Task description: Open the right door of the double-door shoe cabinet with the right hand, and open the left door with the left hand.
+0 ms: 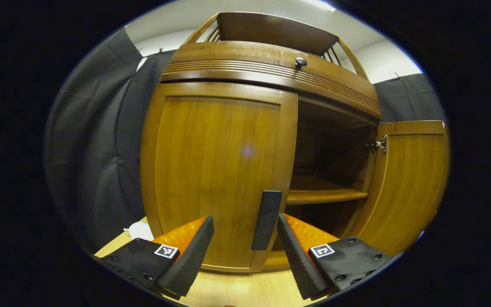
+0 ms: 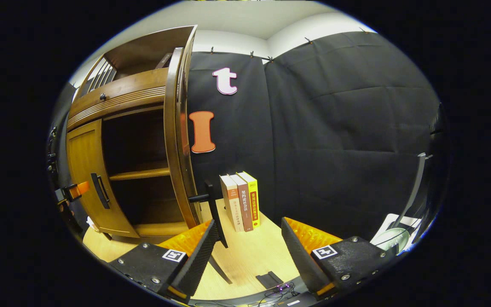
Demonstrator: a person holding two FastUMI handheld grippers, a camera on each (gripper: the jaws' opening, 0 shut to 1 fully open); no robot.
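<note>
Left gripper view: right door swung open, left door shut.
Left gripper (image 1: 245, 243), wide and empty, faces the upright black bar handle (image 1: 266, 219) on the brown wooden left door (image 1: 211, 170).

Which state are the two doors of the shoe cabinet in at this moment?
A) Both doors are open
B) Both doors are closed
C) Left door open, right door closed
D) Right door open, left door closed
D: the right door stands swung out, baring the shelf, while the left door sits flush and closed with its handle ahead of the open left gripper.
</note>
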